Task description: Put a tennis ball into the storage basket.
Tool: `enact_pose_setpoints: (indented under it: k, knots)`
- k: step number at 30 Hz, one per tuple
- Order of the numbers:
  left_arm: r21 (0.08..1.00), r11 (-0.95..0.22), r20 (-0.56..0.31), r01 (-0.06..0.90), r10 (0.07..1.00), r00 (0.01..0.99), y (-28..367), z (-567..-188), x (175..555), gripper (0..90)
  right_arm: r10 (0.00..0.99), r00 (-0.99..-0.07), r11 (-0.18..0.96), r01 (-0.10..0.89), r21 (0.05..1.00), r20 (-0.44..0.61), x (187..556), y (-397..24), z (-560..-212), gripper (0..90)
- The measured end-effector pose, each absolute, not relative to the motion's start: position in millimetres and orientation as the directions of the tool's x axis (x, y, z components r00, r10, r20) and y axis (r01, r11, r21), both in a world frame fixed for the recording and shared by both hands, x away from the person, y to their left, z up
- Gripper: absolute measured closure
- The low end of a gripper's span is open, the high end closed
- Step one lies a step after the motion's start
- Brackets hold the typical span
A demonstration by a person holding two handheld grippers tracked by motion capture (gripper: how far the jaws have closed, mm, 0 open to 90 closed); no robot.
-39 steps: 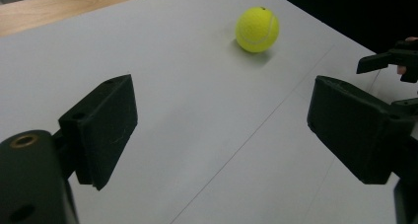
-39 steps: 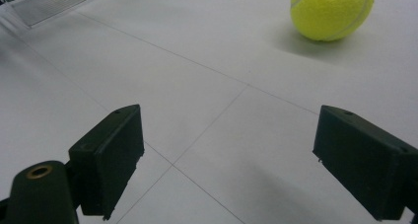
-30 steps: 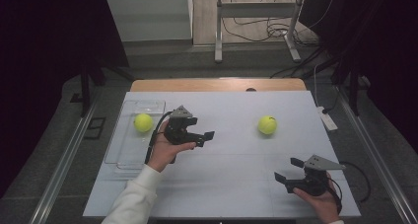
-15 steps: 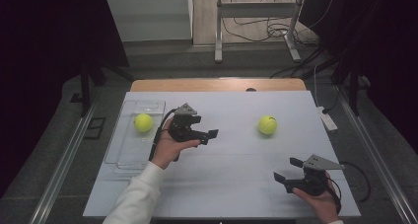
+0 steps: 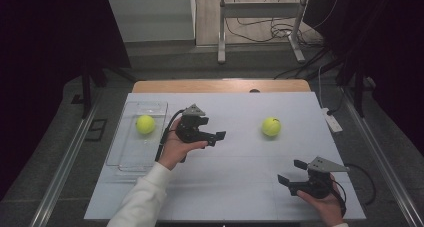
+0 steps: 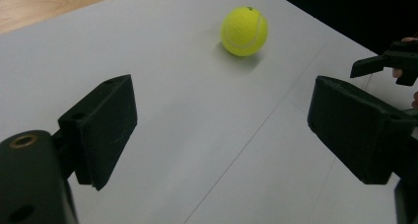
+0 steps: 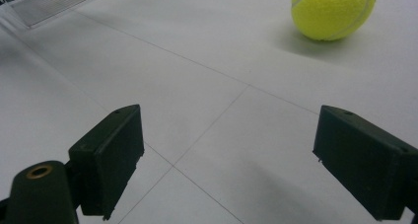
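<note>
Two grippers are in your hands, and both stand with their jaws spread wide and nothing between the pads. Your left gripper [image 5: 216,136] hovers over the white table [image 5: 240,187], just beside the clear tray [image 5: 131,159] on the side facing the middle of the table, and its jaws point toward the loose tennis ball [image 5: 271,126]. In the left gripper view that ball [image 6: 244,30] sits ahead of the jaws, well apart from them, on the bare table surface [image 6: 187,115]. Your right gripper [image 5: 291,172] sits low near the table's near edge, far from the tray, at the opposite side of the table. In the right gripper view its jaws gape over the table, with the loose ball [image 7: 334,11] ahead and off to the upper right. A second tennis ball [image 5: 145,124] lies inside the tray, toward its far end. The loose ball rests on the table well apart from the tray, beyond your right gripper.
</note>
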State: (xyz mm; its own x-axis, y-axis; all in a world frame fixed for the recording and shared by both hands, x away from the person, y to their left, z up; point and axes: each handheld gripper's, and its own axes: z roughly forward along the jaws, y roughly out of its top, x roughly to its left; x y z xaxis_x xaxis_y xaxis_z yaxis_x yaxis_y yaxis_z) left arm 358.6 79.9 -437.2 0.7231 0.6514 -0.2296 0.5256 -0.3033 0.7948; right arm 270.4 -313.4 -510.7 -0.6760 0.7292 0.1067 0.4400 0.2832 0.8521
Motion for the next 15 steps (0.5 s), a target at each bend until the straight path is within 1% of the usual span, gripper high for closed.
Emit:
enact_pose_setpoints:
  k: [6,15]
  knots:
    - [0.790,-0.311,-0.241,0.529,0.635,0.734,70,-440,363,12.4,0.729,-0.676,0.283,0.441,0.852,0.107,270,-313,-511,12.1]
    - [0.785,-0.332,-0.234,0.523,0.622,0.747,56,-440,366,11.9,0.729,-0.676,0.281,0.440,0.853,0.109,270,-314,-510,12.1]
